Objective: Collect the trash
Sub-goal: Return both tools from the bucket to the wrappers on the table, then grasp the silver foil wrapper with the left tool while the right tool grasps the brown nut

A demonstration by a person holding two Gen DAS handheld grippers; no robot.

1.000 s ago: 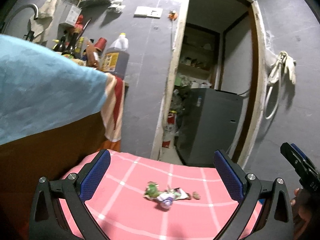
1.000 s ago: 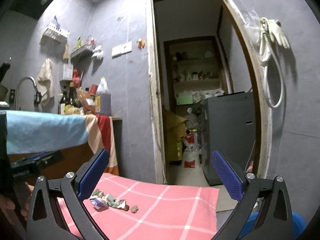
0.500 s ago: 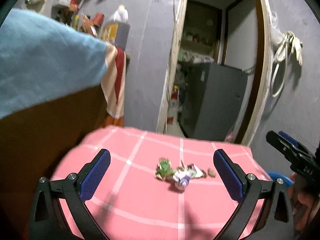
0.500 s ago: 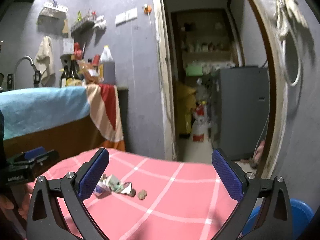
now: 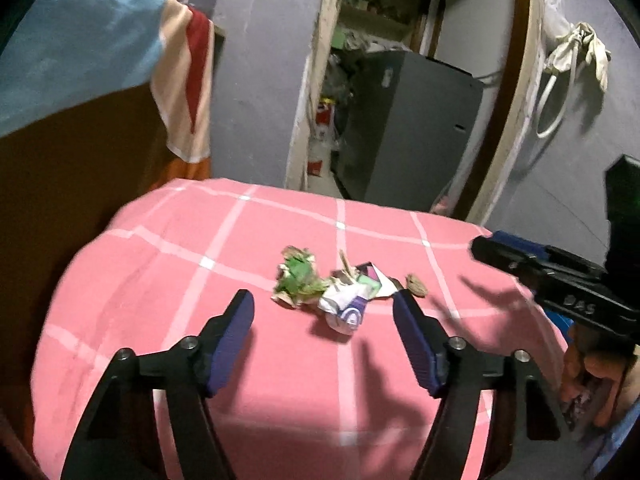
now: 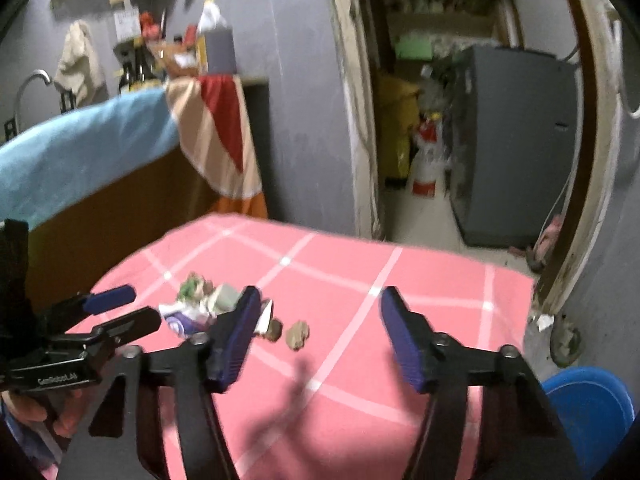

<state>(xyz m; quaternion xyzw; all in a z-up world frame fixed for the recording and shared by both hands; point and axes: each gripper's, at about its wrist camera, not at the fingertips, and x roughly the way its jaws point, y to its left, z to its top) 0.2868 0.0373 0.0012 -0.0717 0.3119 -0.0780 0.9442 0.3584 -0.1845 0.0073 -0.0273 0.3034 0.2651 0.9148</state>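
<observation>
1. Pink cloth with white lines covers the bench (image 5: 280, 380) in the left wrist view. A blue towel (image 5: 68, 44) hangs at the upper left, and a grey box (image 5: 404, 128) stands in the doorway behind.
2. Nothing sits between the left tool (image 5: 323, 312) and the trash pile (image 5: 332, 288). Its jaws are closing, with nothing held; the pile lies just past the tips. The pile is green scraps, a crumpled white and purple wrapper and a small brown lump (image 5: 416, 285).
3. Right wrist view: the right tool (image 6: 316, 316) is closing too, on nothing. The trash pile (image 6: 200, 300) lies left of it, beside the left tool (image 6: 132, 308). A blue bin (image 6: 592, 400) sits at the lower right.
</observation>
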